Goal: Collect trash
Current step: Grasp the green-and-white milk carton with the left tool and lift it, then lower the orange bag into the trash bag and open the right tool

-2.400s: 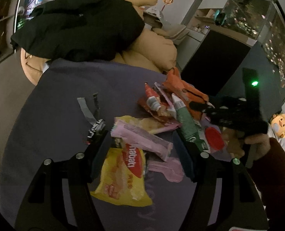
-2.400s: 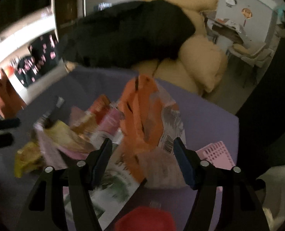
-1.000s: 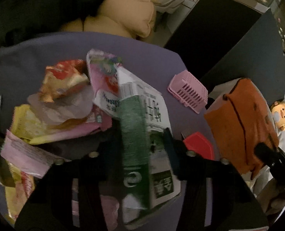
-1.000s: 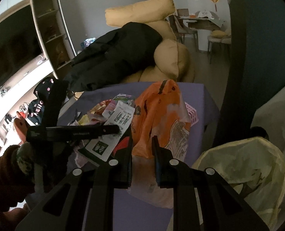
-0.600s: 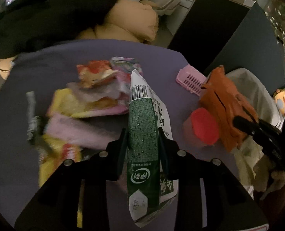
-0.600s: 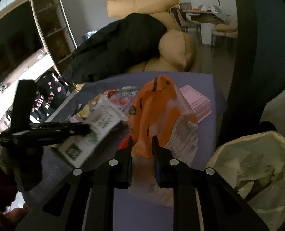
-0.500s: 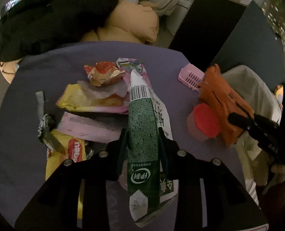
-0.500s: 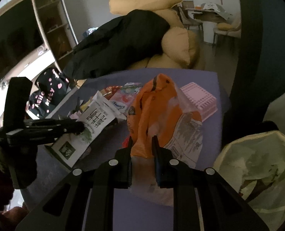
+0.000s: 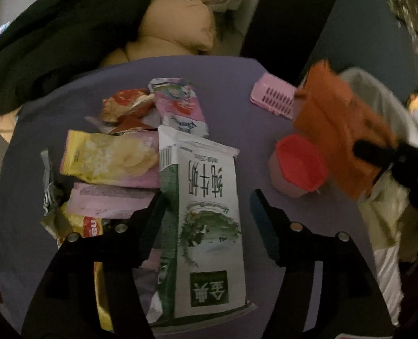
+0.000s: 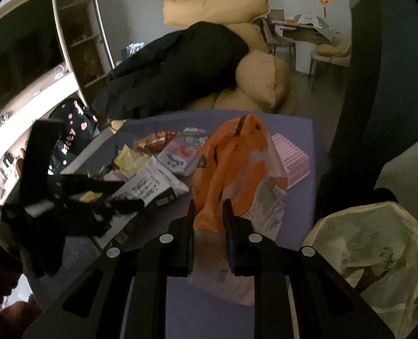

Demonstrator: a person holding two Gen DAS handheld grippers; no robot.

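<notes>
My left gripper [image 9: 207, 200] is open, its jaws wide on either side of a flattened green-and-white milk carton [image 9: 206, 214] that lies on the purple table [image 9: 231, 104]. The carton also shows in the right wrist view [image 10: 149, 185]. My right gripper [image 10: 209, 206] is shut on an orange plastic bag [image 10: 237, 166] and holds it up beside a bin lined with a pale trash bag [image 10: 369, 243]. The orange bag shows in the left wrist view [image 9: 338, 124]. Several snack wrappers [image 9: 113, 161] lie in a heap left of the carton.
A red-lidded pink cup [image 9: 296, 166] stands right of the carton. A pink slotted basket [image 9: 271, 96] lies at the table's far right. A tan sofa [image 10: 254, 67] with a black coat [image 10: 175, 67] is behind the table. A dark cabinet [image 10: 378, 84] stands at the right.
My left gripper has opened and the milk carton it held now lies flat on the table between its jaws. My right gripper still holds the orange bag, now nearer the bin.
</notes>
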